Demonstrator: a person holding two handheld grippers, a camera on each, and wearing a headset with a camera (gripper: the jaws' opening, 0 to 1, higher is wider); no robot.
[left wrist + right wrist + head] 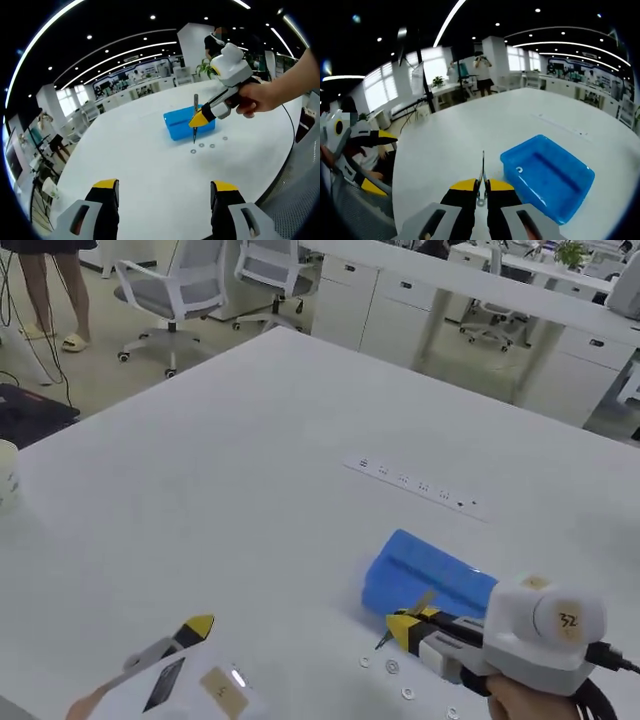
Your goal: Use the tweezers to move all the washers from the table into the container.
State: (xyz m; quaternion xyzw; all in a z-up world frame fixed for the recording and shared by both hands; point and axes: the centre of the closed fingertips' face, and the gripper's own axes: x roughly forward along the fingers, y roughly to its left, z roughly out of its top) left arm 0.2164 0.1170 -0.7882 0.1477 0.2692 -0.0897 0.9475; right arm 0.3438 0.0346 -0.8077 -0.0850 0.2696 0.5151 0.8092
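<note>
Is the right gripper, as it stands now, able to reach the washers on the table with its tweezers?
Probably yes. The right gripper holds tweezers pointing down close above the washers, and nothing lies between; the container stands just behind.

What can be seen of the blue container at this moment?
The container is a shallow, rectangular, open-topped tray of glossy blue plastic-looking material with rounded corners. It sits flat on the white table. One small ring, apparently a washer, lies inside near a corner. Other washers lie on the table just outside one long wall. The right claw, shut on the tweezers, is beside that wall, apart from it.
</note>
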